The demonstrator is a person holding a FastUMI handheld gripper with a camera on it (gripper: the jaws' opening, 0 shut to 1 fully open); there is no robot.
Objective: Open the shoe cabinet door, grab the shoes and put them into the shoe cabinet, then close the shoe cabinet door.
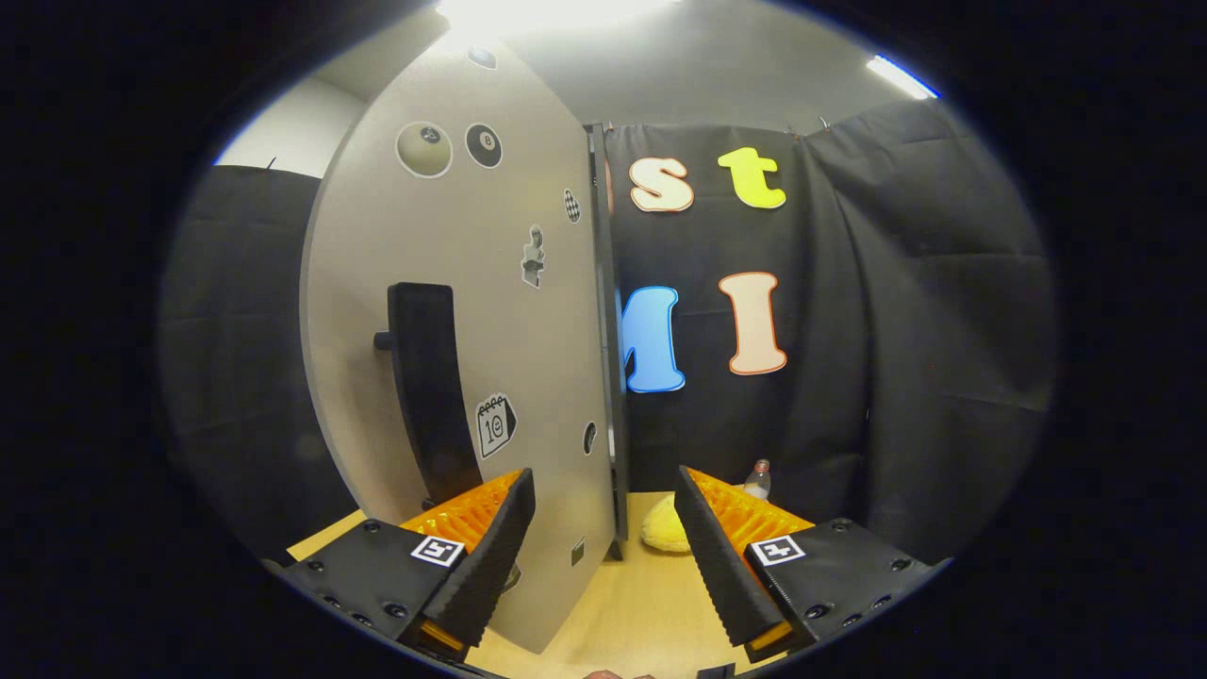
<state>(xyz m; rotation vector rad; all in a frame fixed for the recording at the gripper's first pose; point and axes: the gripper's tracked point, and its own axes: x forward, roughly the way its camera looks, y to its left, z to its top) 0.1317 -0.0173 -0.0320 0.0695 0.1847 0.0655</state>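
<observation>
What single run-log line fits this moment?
claw: open, empty | cabinet door: ajar, edge between fingers | yellow shoe: on floor beyond

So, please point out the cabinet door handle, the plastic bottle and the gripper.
door handle [429,387]: gripper view, middle of the dark bar.
plastic bottle [757,483]: gripper view, its shoulder.
gripper [603,556]: gripper view, midway between open fingertips.

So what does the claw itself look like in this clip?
The claw has two wedge-shaped fingers with ribbed inner faces. Each sits on a boxy black mount with visible screws and a small square black-and-white marker. No cables or sleeve can be seen.
</observation>
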